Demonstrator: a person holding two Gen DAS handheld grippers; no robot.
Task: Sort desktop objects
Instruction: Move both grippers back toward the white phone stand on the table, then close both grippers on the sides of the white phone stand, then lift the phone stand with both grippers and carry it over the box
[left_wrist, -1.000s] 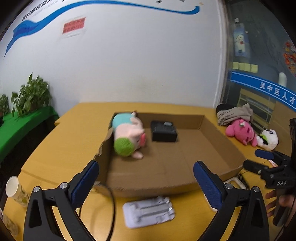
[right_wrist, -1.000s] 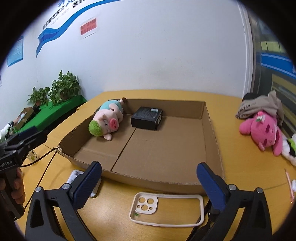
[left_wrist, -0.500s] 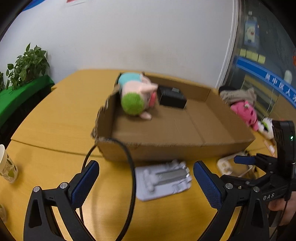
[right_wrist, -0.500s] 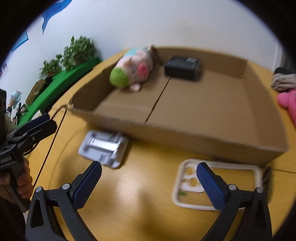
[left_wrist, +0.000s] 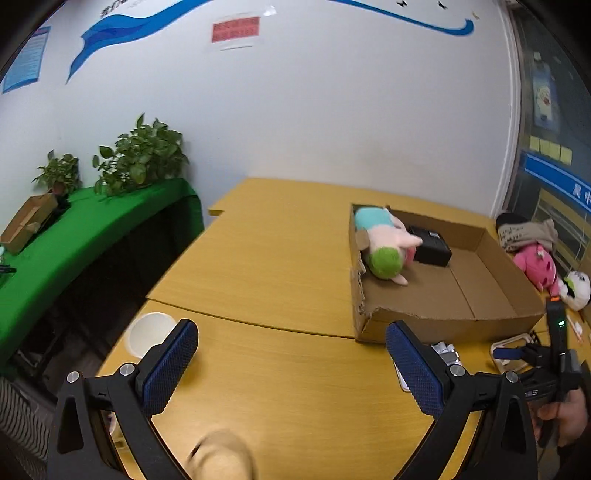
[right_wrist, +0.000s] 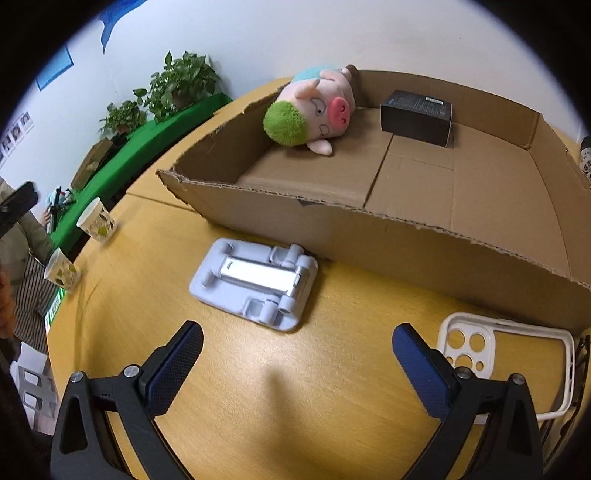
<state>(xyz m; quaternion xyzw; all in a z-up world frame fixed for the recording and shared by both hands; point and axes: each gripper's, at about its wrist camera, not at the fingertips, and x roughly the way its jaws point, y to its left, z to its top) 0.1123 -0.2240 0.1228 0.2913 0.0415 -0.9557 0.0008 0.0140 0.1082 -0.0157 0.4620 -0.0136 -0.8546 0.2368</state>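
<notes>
1. The right gripper (right_wrist: 295, 363) hangs low over the yellow table (right_wrist: 332, 406) with its blue-padded fingers spread wide and nothing between them.
2. Just ahead of it lies a grey folding phone stand (right_wrist: 255, 282), flat on the table. Its long axis runs from near-left to far-right, and the hinged end with the round knuckles points toward the cardboard box (right_wrist: 406, 236), close to the box's front wall.
3. Right of the stand, beside the right finger, a white phone case (right_wrist: 517, 354) lies flat with its camera holes toward the stand. Its long side runs roughly along the box wall, and part of it is hidden behind the finger.
4. The left gripper (left_wrist: 291, 365) is likewise wide open and empty, over bare table well to the left of the box.
5. A white paper cup (left_wrist: 149, 332) stands near the table's edge, partly behind the left gripper's left finger.
6. Inside the box, a pig plush toy (right_wrist: 314, 110) with a green head-tuft lies on its side in the far left corner, snout toward a black box (right_wrist: 417, 118) that sits against the back wall.
7. In the left wrist view, a pink plush (left_wrist: 535, 266) and a panda plush (left_wrist: 574, 293) rest on the table beyond the box's right side.
8. Two more patterned paper cups (right_wrist: 98, 225) show at the left of the right wrist view.
</notes>
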